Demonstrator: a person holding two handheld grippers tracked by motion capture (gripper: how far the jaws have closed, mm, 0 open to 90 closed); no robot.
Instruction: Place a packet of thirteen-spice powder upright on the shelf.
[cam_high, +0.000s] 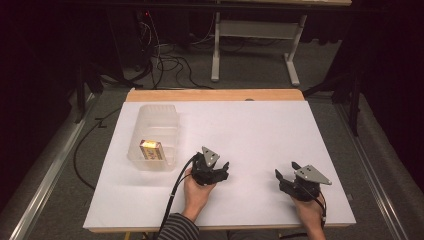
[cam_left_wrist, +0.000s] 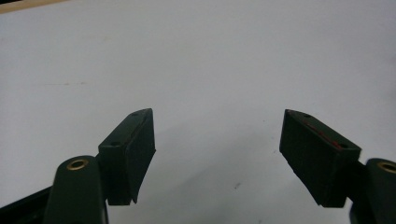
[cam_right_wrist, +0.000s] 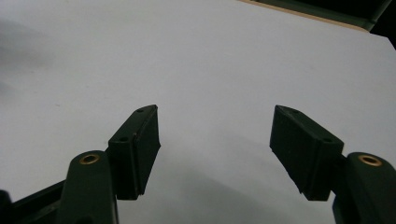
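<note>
Left of left gripper (cam_high: 223, 169): small yellow box (cam_high: 150, 149) in clear plastic tub (cam_high: 156, 120), print unreadable, long axis unclear | both grippers' jaws apart, empty | right gripper (cam_high: 283, 172)

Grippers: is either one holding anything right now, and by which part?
Nothing is held. The left gripper and right gripper both stand open over the bare white table; the yellow box lies in the clear bin.

A box (cam_high: 150, 149) lies in the tub (cam_high: 160, 117), left of both grippers.
</note>
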